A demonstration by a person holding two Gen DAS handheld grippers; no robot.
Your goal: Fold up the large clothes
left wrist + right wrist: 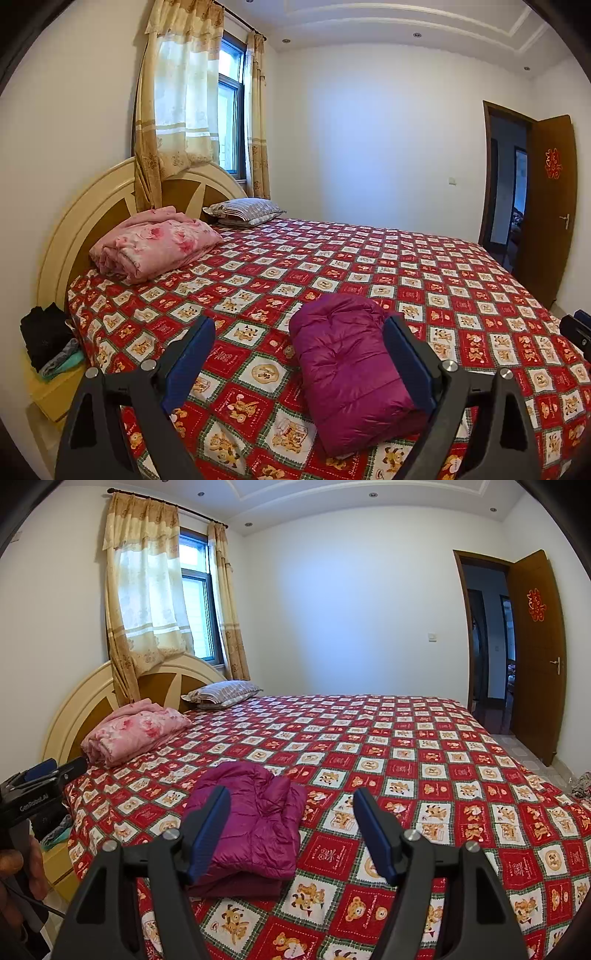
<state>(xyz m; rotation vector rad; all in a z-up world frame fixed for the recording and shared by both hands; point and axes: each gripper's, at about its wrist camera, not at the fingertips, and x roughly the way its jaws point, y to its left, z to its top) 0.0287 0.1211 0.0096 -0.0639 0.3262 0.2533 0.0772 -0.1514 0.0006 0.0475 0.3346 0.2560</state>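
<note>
A magenta padded jacket lies folded into a compact bundle on the red patterned bedspread, near the bed's front edge. It also shows in the right wrist view. My left gripper is open and empty, held above the bed with the jacket under its right finger. My right gripper is open and empty, with the jacket behind its left finger. The left gripper's body shows at the left edge of the right wrist view.
A folded pink floral quilt and a striped pillow lie by the headboard. A low yellow nightstand with dark clothes stands left of the bed. An open brown door is at right.
</note>
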